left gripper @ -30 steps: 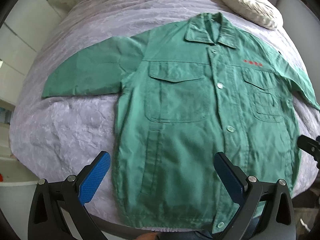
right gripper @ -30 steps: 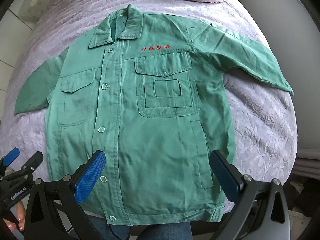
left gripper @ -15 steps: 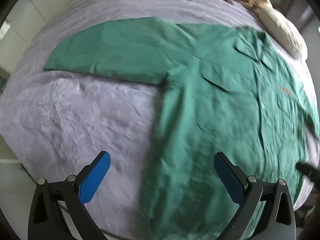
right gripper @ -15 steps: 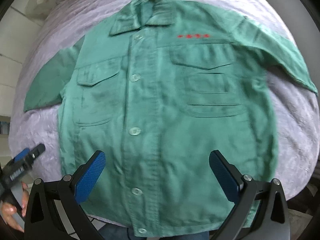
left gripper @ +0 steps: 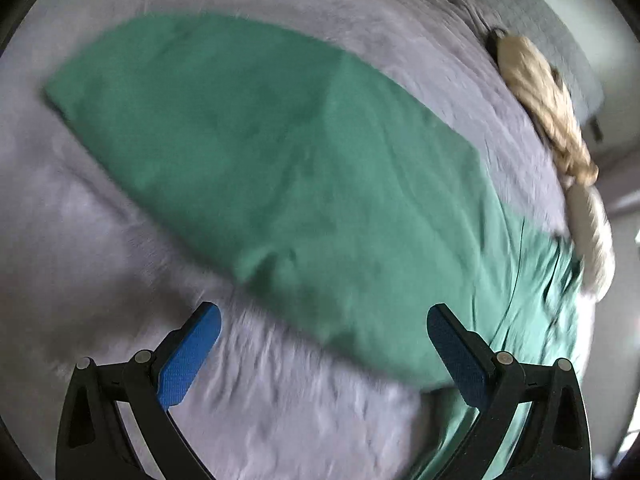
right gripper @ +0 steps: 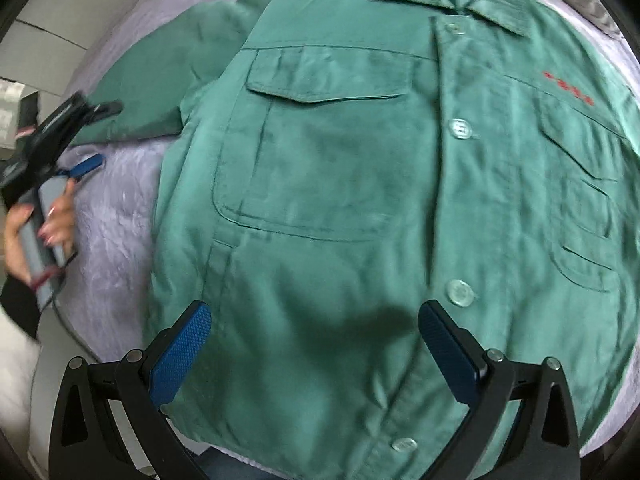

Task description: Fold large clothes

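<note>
Both my claws gape empty: my left gripper (left gripper: 323, 354) hangs over the green jacket (right gripper: 360, 200) sleeve mid-frame, my right gripper (right gripper: 314, 354) over its buttoned front on the grey bedspread (left gripper: 100, 260).

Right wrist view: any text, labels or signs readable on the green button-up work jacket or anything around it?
Red embroidered characters on the chest of the green button-up work jacket: too blurred to read.
Pale marking on the black left gripper: too small to read.
Left wrist view: no text visible.
</note>
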A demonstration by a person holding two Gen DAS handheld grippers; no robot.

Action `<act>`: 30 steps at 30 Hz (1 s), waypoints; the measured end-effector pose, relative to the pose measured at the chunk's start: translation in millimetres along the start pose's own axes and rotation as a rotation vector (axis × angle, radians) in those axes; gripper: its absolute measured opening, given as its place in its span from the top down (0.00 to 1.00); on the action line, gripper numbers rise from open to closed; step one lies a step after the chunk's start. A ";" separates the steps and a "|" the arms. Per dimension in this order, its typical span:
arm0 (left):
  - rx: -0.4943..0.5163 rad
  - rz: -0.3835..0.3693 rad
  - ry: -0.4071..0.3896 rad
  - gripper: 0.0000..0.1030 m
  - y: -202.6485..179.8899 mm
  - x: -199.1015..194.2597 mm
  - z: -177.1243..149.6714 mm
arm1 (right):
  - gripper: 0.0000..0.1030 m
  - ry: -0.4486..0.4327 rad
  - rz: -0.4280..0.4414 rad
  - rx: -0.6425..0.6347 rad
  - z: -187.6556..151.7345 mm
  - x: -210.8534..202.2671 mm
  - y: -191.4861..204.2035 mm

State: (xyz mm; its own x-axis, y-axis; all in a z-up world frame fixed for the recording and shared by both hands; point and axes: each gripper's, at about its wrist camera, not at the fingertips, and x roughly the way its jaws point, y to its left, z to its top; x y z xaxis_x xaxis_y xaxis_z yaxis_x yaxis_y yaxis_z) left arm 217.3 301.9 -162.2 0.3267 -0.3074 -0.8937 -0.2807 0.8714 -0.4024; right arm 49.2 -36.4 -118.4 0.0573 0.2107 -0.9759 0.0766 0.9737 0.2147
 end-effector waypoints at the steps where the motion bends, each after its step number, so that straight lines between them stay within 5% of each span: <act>1: -0.016 -0.014 -0.009 0.00 2.4 3.0 4.7 | 0.00 -0.004 0.008 -0.003 2.1 2.0 2.8; 7: -0.040 -0.015 -0.192 0.00 19.8 -9.8 46.1 | 0.00 -0.032 0.019 -0.021 16.6 15.8 14.3; 8: -0.045 0.013 -0.224 0.09 25.6 -13.5 50.9 | 0.00 -0.037 0.025 -0.017 18.9 17.7 15.2; 10: -0.046 0.093 -0.228 0.50 30.2 -12.1 59.9 | 0.00 -0.042 0.034 -0.009 24.2 21.1 18.6; 11: -0.056 0.114 -0.213 0.81 34.9 -10.2 63.7 | 0.00 -0.043 0.038 -0.005 25.6 19.4 16.9; 12: -0.070 0.113 -0.212 0.93 39.0 -10.7 66.3 | 0.00 -0.048 0.040 -0.001 26.9 19.8 16.9; 14: -0.065 0.093 -0.239 0.93 40.3 -21.1 66.6 | 0.00 -0.068 0.041 0.006 26.8 16.9 16.3; 18: 0.116 0.099 -0.340 0.93 -3.0 -57.1 54.3 | 0.00 -0.114 0.041 0.039 27.0 3.2 -0.5; 25: 0.494 -0.081 -0.405 0.93 -164.7 -84.5 12.4 | 0.00 -0.192 0.029 0.148 23.7 -18.9 -51.1; 30: 0.738 -0.183 -0.305 0.93 -288.1 -48.7 -63.3 | 0.00 -0.278 0.000 0.250 17.7 -39.9 -104.2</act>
State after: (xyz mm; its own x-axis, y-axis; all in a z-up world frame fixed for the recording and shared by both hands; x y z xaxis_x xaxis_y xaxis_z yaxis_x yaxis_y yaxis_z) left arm 225.1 41.6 -15.4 0.5709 -0.4445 -0.6903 0.4324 0.8775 -0.2074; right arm 56.6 -147.8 -101.1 0.3233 0.1459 -0.9350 0.3151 0.9151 0.2517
